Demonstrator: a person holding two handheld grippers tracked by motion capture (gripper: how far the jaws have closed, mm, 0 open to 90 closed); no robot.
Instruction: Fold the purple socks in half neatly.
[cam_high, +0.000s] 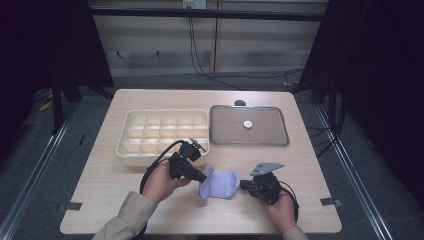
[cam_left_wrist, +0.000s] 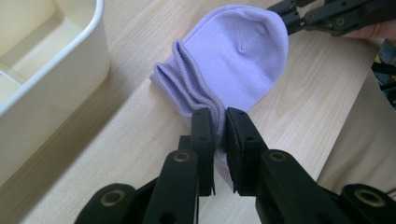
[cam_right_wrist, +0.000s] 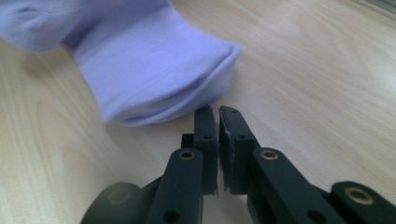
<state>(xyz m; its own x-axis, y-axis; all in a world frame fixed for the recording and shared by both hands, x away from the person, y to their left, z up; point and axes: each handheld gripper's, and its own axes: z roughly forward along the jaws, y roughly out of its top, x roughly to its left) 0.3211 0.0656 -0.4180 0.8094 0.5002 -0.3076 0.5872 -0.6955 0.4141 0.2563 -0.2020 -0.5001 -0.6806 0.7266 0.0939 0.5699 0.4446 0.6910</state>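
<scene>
A lilac sock (cam_high: 220, 184) lies flat on the table's near half between the two grippers. My left gripper (cam_high: 204, 177) comes in from the sock's left and is shut on its ribbed cuff; the left gripper view has the cuff's folds pinched between the jaw tips (cam_left_wrist: 220, 125), with the rest of the sock (cam_left_wrist: 238, 56) stretching away. My right gripper (cam_high: 243, 185) is at the sock's right end. Its jaws (cam_right_wrist: 218, 113) are pressed together with no cloth seen between them, just short of the sock's rounded end (cam_right_wrist: 154, 70).
A cream divider box (cam_high: 129, 119) with several compartments stands behind the left hand, its wall close to the left gripper (cam_left_wrist: 56, 79). A metal tray (cam_high: 280, 130) with a small white disc (cam_high: 247, 123) sits at the back right. Bare wood shows around the sock.
</scene>
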